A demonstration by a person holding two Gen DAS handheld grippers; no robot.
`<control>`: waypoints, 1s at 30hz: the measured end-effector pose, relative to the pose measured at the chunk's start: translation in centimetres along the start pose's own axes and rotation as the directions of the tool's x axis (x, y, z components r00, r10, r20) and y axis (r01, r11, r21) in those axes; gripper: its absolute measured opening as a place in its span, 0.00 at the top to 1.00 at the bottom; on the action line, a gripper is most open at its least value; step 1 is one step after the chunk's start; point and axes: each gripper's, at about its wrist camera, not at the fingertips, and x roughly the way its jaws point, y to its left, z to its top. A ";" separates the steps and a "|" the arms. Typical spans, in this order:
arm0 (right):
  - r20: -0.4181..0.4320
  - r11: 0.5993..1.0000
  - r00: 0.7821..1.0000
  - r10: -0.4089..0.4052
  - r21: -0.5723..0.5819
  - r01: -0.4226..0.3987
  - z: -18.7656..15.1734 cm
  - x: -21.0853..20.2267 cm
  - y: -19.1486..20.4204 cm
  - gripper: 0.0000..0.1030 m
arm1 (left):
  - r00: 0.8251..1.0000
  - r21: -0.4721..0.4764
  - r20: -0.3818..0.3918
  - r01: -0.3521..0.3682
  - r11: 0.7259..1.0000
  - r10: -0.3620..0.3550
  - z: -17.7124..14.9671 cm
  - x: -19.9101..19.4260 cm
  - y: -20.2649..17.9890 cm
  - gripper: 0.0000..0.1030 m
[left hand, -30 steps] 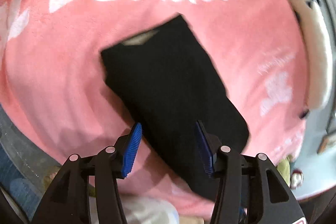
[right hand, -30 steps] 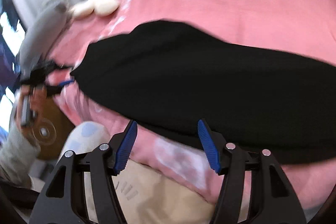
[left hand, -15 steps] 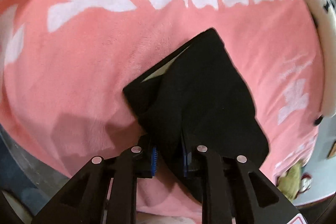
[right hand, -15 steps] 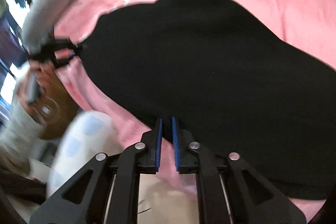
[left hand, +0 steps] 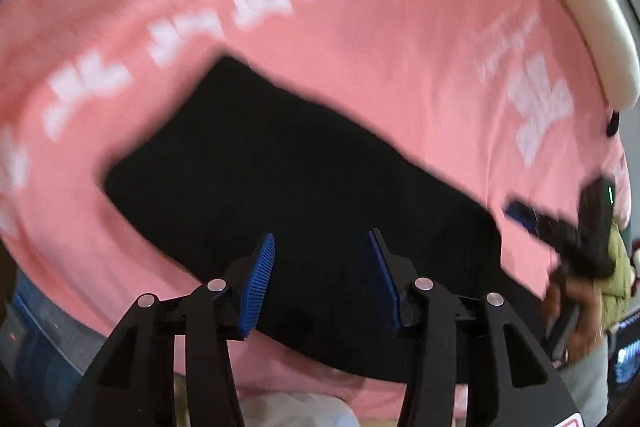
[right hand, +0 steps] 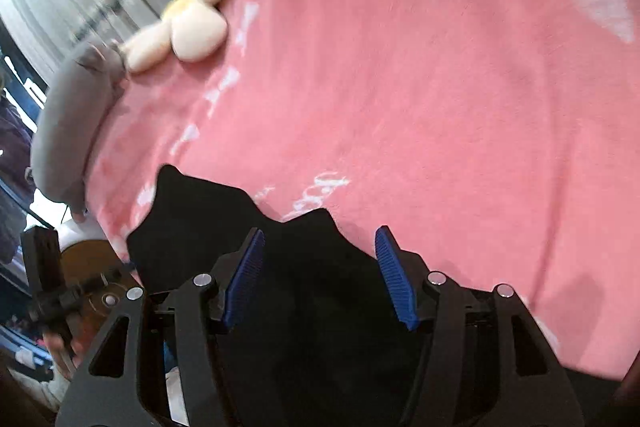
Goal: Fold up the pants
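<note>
Directly beneath left gripper [left hand: 322, 281]: pants [left hand: 280, 187].

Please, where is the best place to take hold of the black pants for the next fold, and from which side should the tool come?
Likely the short end of the pants farthest from the left tool. That end shows two clear corners lying flat on the pink blanket, so one pad can slip under the edge. Come in low from outside that end. Both tools are open now, and the right tool hovers over rumpled cloth.
</note>
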 end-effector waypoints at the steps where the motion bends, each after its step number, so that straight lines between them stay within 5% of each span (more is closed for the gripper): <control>1: -0.036 1.000 0.999 0.018 0.007 -0.017 0.3 1.6 0.2 0.45 | 0.999 -0.006 -0.037 0.006 1.000 -0.006 -0.5 1.2 0.0 0.56; 3: -0.120 0.998 0.991 0.055 -0.011 -0.057 0.2 4.3 0.7 0.62 | 0.996 -0.011 -0.086 0.001 1.000 -0.002 -1.4 3.2 0.0 0.56; 5: -0.124 0.992 0.991 -0.040 -0.120 0.025 0.2 6.5 2.2 0.68 | 0.997 0.034 -0.062 -0.033 0.999 0.035 -2.0 3.4 -0.5 0.56; 10: 0.062 0.978 0.983 -0.175 -0.103 0.181 1.7 6.3 1.6 0.68 | 0.994 0.096 -0.041 -0.095 0.991 0.099 -1.8 3.7 -1.6 0.56; 13: 0.228 0.990 0.968 -0.108 -0.062 0.125 -0.8 0.5 2.2 0.64 | 0.997 0.082 -0.030 -0.064 0.995 0.067 -1.0 2.9 -1.5 0.56; 16: 0.220 0.983 0.967 -0.126 -0.106 0.153 -5.6 -2.6 2.5 0.66 | 0.999 0.063 0.000 -0.047 0.997 0.047 0.2 2.2 -1.6 0.55; 19: 0.111 0.978 0.977 -0.183 -0.084 0.193 -9.3 -1.3 0.5 0.70 | 0.998 0.062 0.010 -0.058 0.996 0.058 1.1 3.1 -2.9 0.54; 22: 0.099 0.928 0.923 -0.373 0.013 0.373 -11.3 -2.4 -3.8 0.68 | 1.000 0.059 -0.005 -0.014 0.998 0.014 0.9 3.7 -5.3 0.54; 26: 0.194 0.927 0.908 -0.371 0.135 0.350 -14.0 -8.5 -7.0 0.68 | 1.000 0.165 0.006 -0.022 0.986 0.022 -1.0 3.5 -9.3 0.46; 28: 0.115 0.854 0.847 -0.519 0.105 0.510 -16.0 -9.5 -9.9 0.72 | 0.999 0.223 0.004 -0.051 0.973 0.051 -2.4 4.1 -10.9 0.42; 29: 0.126 0.866 0.858 -0.498 0.126 0.484 -17.1 -11.0 -11.2 0.81 | 0.999 0.236 -0.008 -0.050 0.970 0.054 -2.9 4.3 -11.3 0.42; 30: 0.157 0.881 0.873 -0.462 0.199 0.430 -18.4 -13.6 -12.7 0.79 | 0.998 0.243 -0.024 -0.044 0.969 0.052 -3.4 4.6 -11.7 0.42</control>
